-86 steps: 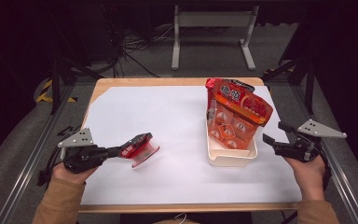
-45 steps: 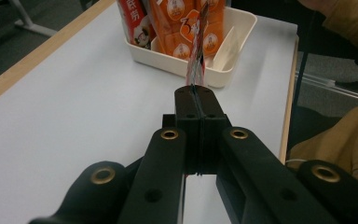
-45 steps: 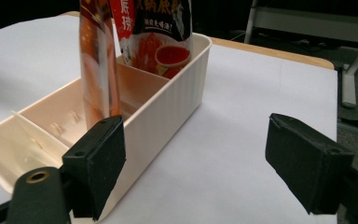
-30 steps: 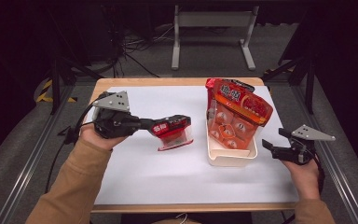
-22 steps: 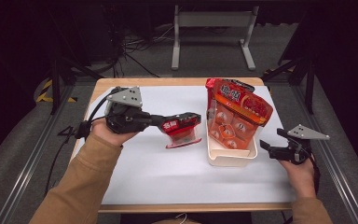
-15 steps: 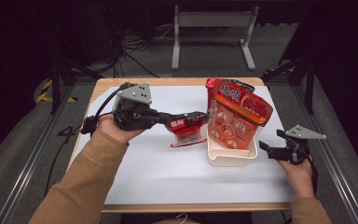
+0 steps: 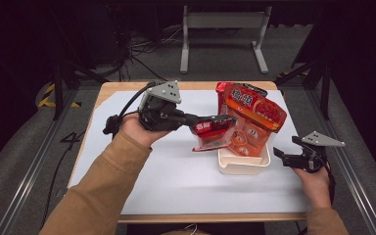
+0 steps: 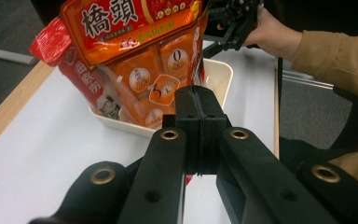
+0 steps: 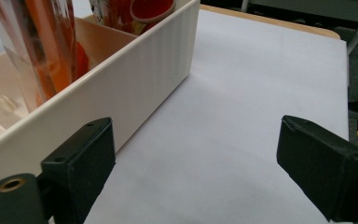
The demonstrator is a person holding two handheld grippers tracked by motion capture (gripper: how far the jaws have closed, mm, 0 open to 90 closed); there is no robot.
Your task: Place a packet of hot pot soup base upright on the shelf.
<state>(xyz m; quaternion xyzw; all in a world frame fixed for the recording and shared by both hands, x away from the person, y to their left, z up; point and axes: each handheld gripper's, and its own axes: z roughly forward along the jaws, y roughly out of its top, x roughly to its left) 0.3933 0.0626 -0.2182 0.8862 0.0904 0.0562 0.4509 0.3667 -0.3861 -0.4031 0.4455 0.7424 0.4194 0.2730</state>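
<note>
White table point(image 7: 176, 181), glossy red snack packet point(image 7: 213, 133)

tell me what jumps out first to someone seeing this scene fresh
The big orange snack bag standing upright in the cream bin right of centre grabs attention first. Next, the left claw, shut on a small red packet, holds it beside that bin.

A small red snack packet point(image 7: 214, 133) with a clear lower part hangs from the closed tips of the left gripper point(image 7: 201, 122), clear of the table, its far edge against the orange pouches point(image 7: 252, 113) standing upright in the cream bin point(image 7: 243, 166), which sits just left of the right gripper point(image 7: 280, 155).
</note>
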